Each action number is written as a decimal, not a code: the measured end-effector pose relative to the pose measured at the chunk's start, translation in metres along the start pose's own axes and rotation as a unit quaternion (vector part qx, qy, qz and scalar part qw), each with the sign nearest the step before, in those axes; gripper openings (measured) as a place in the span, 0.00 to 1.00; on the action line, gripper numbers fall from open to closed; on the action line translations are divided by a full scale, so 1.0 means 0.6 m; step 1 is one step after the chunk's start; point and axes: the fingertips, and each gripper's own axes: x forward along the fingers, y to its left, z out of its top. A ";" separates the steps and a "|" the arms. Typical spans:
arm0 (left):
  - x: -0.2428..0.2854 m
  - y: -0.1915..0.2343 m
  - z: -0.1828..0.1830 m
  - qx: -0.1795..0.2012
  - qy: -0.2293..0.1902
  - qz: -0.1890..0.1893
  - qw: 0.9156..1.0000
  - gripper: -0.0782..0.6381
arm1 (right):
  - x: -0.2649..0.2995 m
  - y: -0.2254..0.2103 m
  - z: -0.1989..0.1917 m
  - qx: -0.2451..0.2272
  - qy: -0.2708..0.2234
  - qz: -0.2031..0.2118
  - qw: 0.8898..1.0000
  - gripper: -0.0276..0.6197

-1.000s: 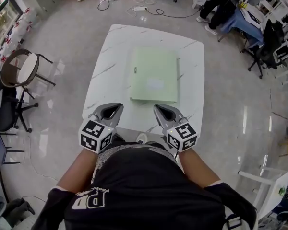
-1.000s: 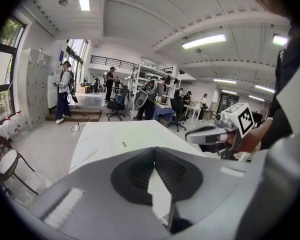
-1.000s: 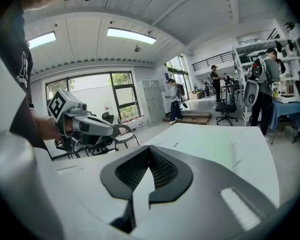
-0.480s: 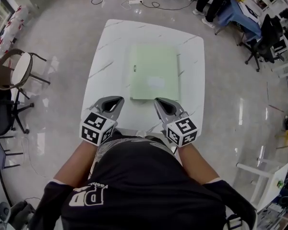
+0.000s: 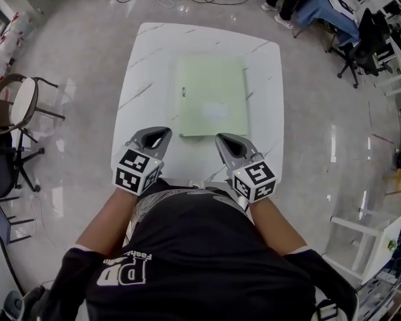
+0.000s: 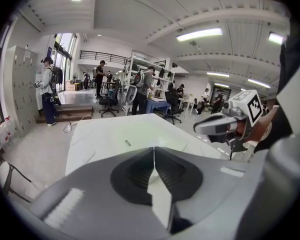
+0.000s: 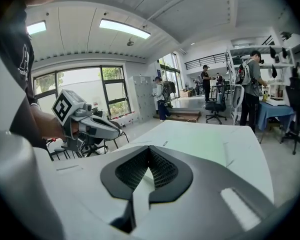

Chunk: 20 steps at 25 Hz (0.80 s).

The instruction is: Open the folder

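Left tool [image 5: 166,132], right tool [image 5: 220,139] near folder [image 5: 210,97]

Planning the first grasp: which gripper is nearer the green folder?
Right. The right gripper sits just short of the folder's near edge; the left gripper hangs off its near-left corner, slightly farther away.

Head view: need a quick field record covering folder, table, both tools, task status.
folder: pale green folder, closed, lying flat mid-table
table: white table with grey veining
left tool: left tool, jaws shut, empty, at the near table edge
right tool: right tool, jaws shut, empty, just short of the folder's near edge
contact: neither tool touches the folder
task status: cover down, opening not begun
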 end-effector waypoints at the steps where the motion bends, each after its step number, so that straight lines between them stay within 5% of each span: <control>1: 0.007 0.002 -0.004 0.004 0.004 -0.001 1.000 0.19 | -0.001 -0.002 -0.003 0.001 0.002 -0.002 1.000 0.04; 20: 0.151 0.002 -0.117 0.053 0.097 -0.015 0.994 0.19 | -0.026 -0.024 -0.026 -0.002 0.013 -0.017 1.000 0.04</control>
